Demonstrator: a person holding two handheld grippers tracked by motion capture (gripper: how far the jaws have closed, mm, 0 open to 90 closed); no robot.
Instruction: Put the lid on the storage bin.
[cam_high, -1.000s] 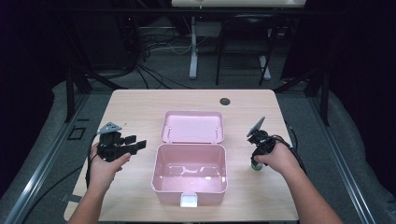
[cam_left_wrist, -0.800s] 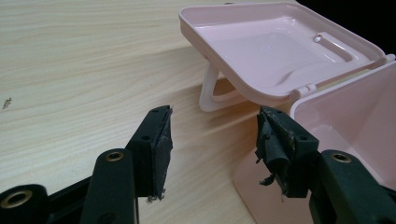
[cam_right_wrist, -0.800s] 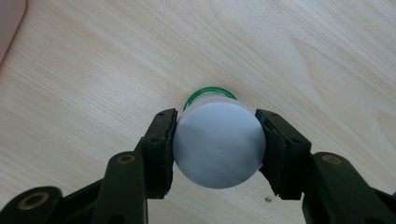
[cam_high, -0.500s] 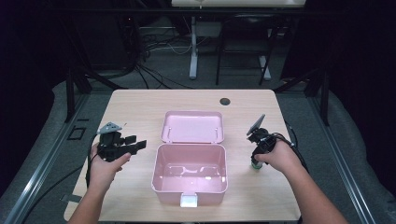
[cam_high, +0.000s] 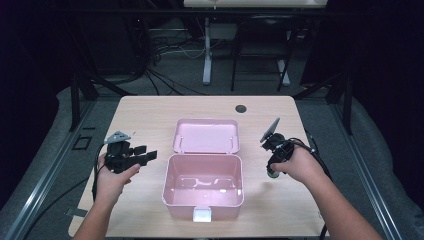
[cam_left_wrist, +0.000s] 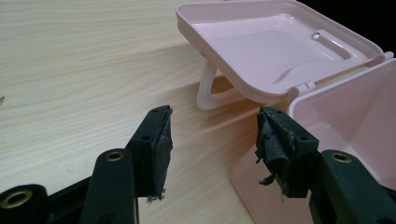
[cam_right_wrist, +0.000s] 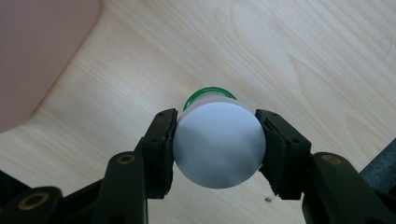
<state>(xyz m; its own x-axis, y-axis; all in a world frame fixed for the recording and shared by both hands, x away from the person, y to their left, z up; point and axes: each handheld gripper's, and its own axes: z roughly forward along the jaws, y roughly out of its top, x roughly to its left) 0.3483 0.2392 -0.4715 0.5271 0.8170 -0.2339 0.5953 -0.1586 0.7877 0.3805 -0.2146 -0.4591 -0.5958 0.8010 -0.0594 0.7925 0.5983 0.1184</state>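
The small round grey-capped, green-rimmed bottle (cam_right_wrist: 217, 142), apparently upright, was clenched in the right claw (cam_high: 272, 170) near the desk's (cam_high: 150, 107) right edge; the open pink plastic box (cam_high: 203, 187) lay to its left, the left claw (cam_left_wrist: 212, 140) released.

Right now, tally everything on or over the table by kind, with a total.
Pink box with open lid: 1
White-capped bottle in the right gripper: 1
Grippers, counting the left gripper: 2
Total: 4
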